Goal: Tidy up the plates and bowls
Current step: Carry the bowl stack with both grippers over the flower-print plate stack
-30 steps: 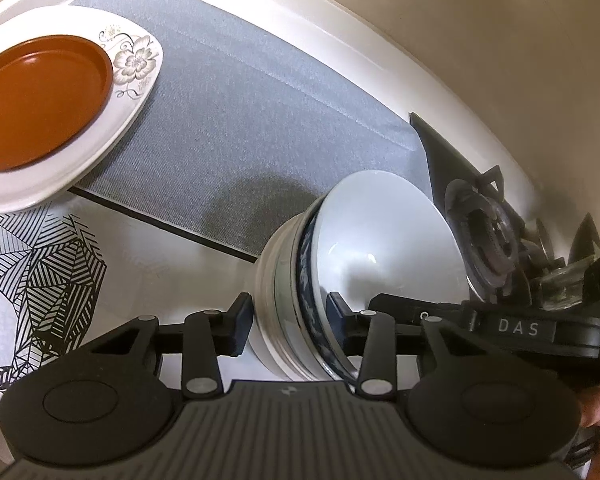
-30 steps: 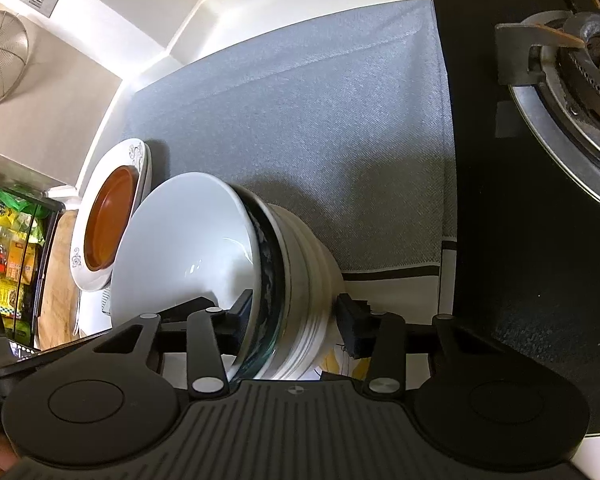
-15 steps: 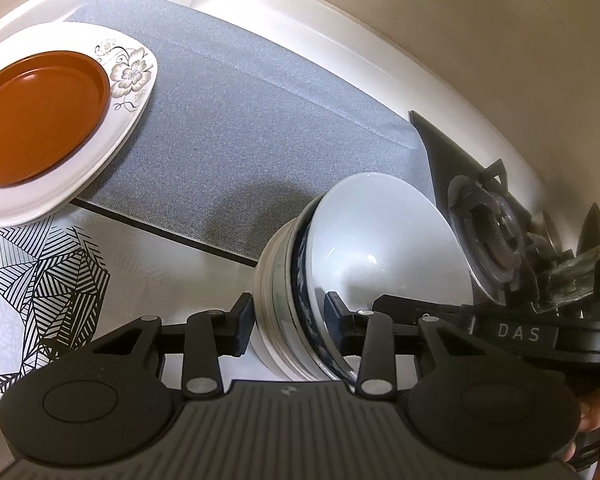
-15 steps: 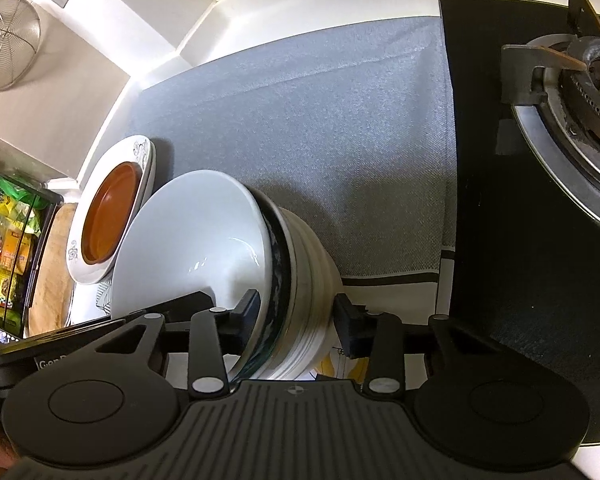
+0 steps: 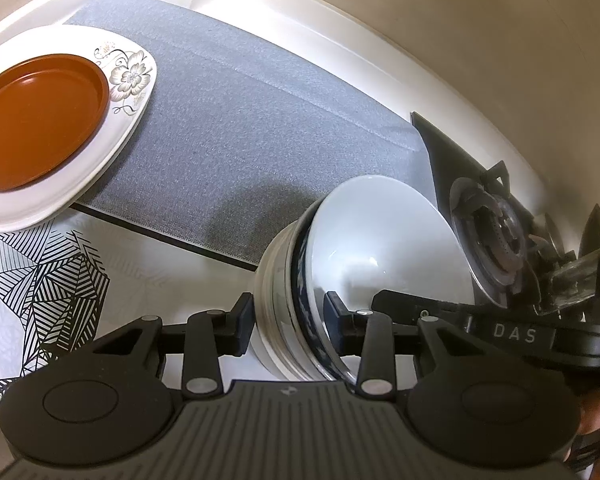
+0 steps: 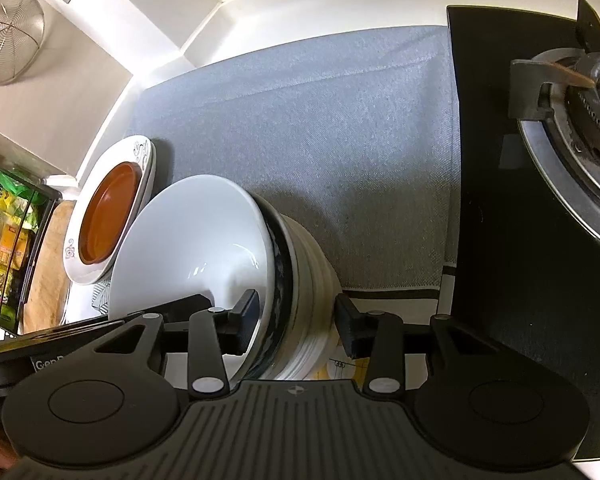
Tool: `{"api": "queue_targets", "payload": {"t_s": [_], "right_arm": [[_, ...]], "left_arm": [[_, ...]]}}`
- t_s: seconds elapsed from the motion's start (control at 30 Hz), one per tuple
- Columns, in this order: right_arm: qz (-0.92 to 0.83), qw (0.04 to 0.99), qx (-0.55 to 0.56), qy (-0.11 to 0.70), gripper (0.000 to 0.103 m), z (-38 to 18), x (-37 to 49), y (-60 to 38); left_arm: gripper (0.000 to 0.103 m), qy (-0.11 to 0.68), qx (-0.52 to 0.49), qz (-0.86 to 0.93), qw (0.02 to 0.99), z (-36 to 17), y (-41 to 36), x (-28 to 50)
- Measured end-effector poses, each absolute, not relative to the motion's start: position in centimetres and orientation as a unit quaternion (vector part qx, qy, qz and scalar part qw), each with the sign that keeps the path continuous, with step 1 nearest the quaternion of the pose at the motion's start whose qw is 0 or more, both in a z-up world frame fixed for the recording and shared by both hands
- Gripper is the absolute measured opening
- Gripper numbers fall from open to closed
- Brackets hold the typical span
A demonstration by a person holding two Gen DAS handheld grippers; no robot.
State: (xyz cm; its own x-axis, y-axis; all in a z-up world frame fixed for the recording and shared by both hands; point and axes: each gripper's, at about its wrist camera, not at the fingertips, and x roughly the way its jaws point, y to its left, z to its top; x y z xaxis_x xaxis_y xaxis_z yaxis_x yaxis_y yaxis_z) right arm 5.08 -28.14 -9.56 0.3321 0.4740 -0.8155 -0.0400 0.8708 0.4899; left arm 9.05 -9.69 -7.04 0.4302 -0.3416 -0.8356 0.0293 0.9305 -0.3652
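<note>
A nested stack of bowls hangs tilted over the counter: a white bowl on top, a blue-patterned one under it, then white ones. My left gripper is shut on the stack's near wall, one finger inside the top bowl and one outside. From the opposite side my right gripper clamps the same stack, again with one finger inside and one outside. To the left, a brown plate lies on a white flowered plate, apart from the bowls.
A grey mat covers the counter behind the bowls. A black gas hob with a burner lies right of it. A black-and-white patterned sheet lies at the near left. A wire strainer hangs on the wall.
</note>
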Motion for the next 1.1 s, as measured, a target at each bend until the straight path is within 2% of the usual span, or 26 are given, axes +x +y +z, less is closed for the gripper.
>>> {"api": "queue_targets", "payload": {"t_s": [0.2, 0.57, 0.87, 1.1], "right_arm": [[0.157, 0.800, 0.197, 0.545, 0.038, -9.4, 4.8, -28.2], [0.144, 0.813, 0.211, 0.524, 0.036, -9.1, 3.7, -28.3], [0.129, 0.832, 0.210, 0.497, 0.036, -6.6, 3.7, -27.2], [0.140, 0.846, 0.195, 0.477, 0.036, -3.6, 6.0, -23.4]], "left_arm": [[0.041, 0.521, -0.145, -0.114, 0.833, -7.0, -9.7, 9.1], [0.041, 0.506, -0.129, -0.129, 0.843, -6.1, -9.7, 8.6], [0.040, 0.474, -0.135, -0.140, 0.859, -3.6, -8.3, 8.6], [0.040, 0.449, -0.151, -0.128, 0.871, -1.0, -3.8, 10.1]]}}
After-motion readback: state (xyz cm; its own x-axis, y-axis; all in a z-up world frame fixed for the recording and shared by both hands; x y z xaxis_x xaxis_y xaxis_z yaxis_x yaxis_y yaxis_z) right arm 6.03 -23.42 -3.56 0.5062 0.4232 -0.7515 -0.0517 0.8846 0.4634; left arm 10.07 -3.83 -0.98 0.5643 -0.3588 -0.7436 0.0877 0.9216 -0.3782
